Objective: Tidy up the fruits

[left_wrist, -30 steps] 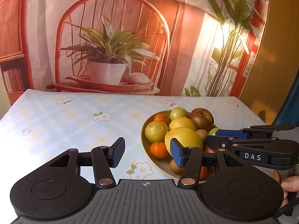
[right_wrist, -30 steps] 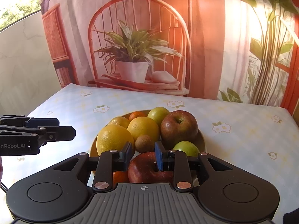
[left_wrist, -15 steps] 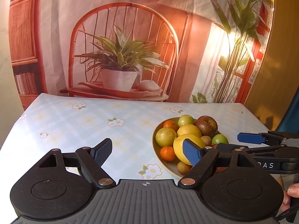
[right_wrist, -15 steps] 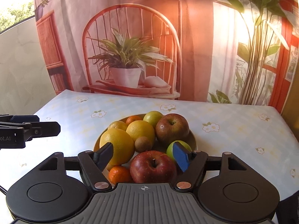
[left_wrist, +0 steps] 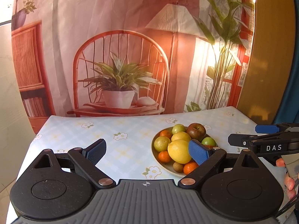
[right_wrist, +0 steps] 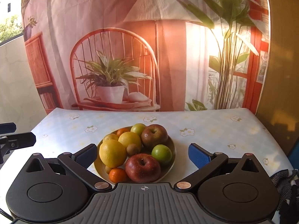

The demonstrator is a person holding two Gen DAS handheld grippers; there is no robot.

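Red apple [right_wrist: 143, 169] lies at the near edge of the plate [right_wrist: 172, 154], set down among the other fruit on the floral tabletop [right_wrist: 214, 130]. A second ago the right tongs [right_wrist: 143, 155] were pinched over it; now both they and the left tongs [left_wrist: 147, 151] are opening, empty, and have drawn back and up. With every fruit piled on the plate, the sorting looks finished.

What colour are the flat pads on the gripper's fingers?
Blue: the ribbed finger pads show best in the right wrist view, above the round plate of fruit.
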